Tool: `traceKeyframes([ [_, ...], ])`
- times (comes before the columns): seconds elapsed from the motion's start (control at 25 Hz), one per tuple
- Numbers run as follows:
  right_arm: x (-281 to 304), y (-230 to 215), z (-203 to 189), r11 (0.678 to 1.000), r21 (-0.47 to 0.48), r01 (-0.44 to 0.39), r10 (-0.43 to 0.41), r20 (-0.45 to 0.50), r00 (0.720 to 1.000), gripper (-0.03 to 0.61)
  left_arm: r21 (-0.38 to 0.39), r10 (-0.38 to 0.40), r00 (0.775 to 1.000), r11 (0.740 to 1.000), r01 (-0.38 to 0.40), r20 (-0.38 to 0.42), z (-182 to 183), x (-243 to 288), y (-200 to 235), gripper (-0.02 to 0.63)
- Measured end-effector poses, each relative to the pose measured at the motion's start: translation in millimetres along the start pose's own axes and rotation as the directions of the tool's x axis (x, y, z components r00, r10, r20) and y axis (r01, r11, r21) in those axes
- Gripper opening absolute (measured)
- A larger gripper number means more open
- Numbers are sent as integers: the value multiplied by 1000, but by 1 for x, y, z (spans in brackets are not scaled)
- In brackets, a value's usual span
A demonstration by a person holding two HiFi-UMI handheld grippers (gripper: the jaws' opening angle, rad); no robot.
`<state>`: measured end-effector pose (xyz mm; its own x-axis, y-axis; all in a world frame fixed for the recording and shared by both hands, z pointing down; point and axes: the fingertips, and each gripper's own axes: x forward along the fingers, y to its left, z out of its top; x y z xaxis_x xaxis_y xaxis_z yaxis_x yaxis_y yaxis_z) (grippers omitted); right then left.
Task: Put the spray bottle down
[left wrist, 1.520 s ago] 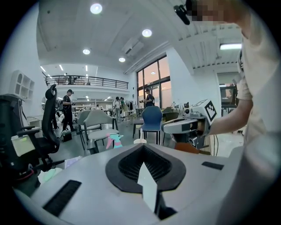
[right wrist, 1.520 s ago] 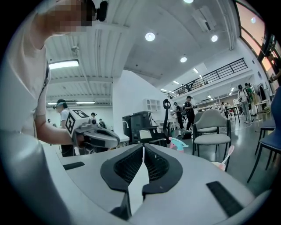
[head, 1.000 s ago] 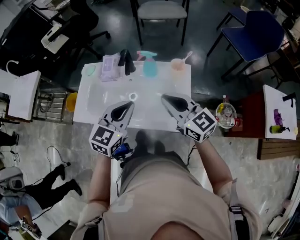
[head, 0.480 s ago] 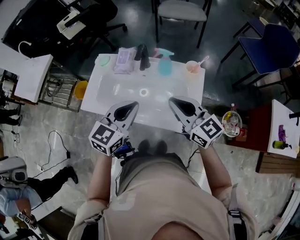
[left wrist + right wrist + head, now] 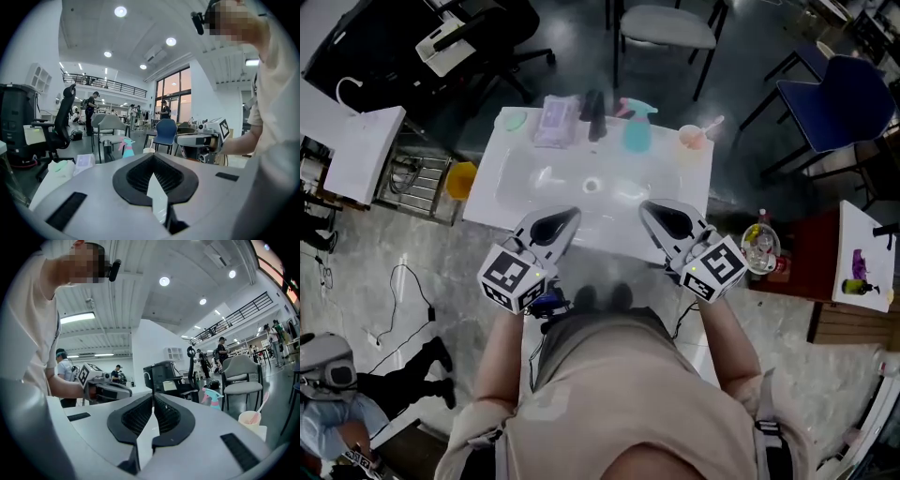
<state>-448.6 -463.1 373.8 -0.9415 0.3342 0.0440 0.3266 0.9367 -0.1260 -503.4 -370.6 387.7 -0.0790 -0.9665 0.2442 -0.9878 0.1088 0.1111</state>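
Observation:
The teal spray bottle [image 5: 636, 132] with a pink trigger stands upright at the back rim of the white washbasin [image 5: 675, 183], next to the black tap [image 5: 593, 113]. It shows small in the left gripper view [image 5: 127, 146] and in the right gripper view [image 5: 212, 397]. No gripper touches it. My left gripper [image 5: 566, 217] and right gripper [image 5: 648, 207] hover side by side over the basin's near edge, well short of the bottle. Both are shut with nothing between their jaws [image 5: 152, 155] [image 5: 153, 394].
Along the back rim also sit a pack of wipes [image 5: 555, 121], a green item [image 5: 516, 120] and a cup with a pink spoon [image 5: 692, 138]. Chairs [image 5: 661, 26] stand beyond the basin. A low red stand with a bottle [image 5: 759, 242] is at the right.
Both grippers have drawn back from the middle of the basin toward its near edge, still shut and empty. The spray bottle has stayed where it stands.

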Motion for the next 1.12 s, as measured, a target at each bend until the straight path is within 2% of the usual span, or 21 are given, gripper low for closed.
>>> traceKeyframes([
  [0.4, 23, 32, 5, 1000, -19, 13, -13, -28, 1000, 29, -62, -60, 996, 996, 64, 67, 1, -23, 20, 9],
  [0.68, 34, 50, 7, 995, -85, 50, -54, -43, 998, 29, -53, -88, 991, 994, 94, 100, 8, -38, 31, 9],
  [1.12, 58, 81, 3, 993, -100, 57, -63, -61, 996, 29, -54, -103, 987, 992, 110, 120, 1, -66, 48, 9],
])
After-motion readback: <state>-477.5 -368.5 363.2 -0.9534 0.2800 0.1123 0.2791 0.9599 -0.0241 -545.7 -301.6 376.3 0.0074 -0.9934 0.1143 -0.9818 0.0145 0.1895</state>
